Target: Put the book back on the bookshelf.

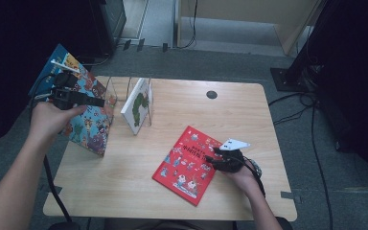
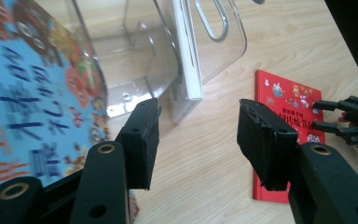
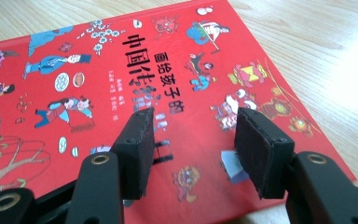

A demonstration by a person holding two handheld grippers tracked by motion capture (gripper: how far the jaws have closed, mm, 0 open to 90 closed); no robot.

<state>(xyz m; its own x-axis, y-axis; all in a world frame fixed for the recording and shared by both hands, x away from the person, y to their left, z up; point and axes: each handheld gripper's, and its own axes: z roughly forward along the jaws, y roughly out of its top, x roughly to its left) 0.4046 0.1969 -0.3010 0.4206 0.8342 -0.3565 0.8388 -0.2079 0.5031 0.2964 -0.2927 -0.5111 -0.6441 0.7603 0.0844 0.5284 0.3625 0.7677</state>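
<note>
A red picture book point(image 1: 184, 167) point(image 3: 121, 60) lies flat on the wooden table point(image 1: 124, 182), right of centre. My right gripper point(image 1: 212, 159) point(image 3: 193, 144) hovers open over the book's right-hand part, with the cover showing between its jaws. A blue picture book point(image 1: 88, 127) point(image 2: 32, 93) stands tilted against a clear plastic book stand point(image 1: 111, 93) point(image 2: 135, 51). A white book point(image 1: 136, 103) point(image 2: 186, 56) with a green shape on its cover stands in that stand. My left gripper point(image 1: 98, 101) point(image 2: 198, 140) is open beside the blue book, with only bare table between its jaws.
A small black round cap point(image 1: 212, 94) sits in the tabletop at the back. In the left gripper view the red book point(image 2: 279, 100) and the right gripper point(image 2: 319, 115) lie farther off. Cables point(image 1: 311, 120) and dark stands cover the floor to the right.
</note>
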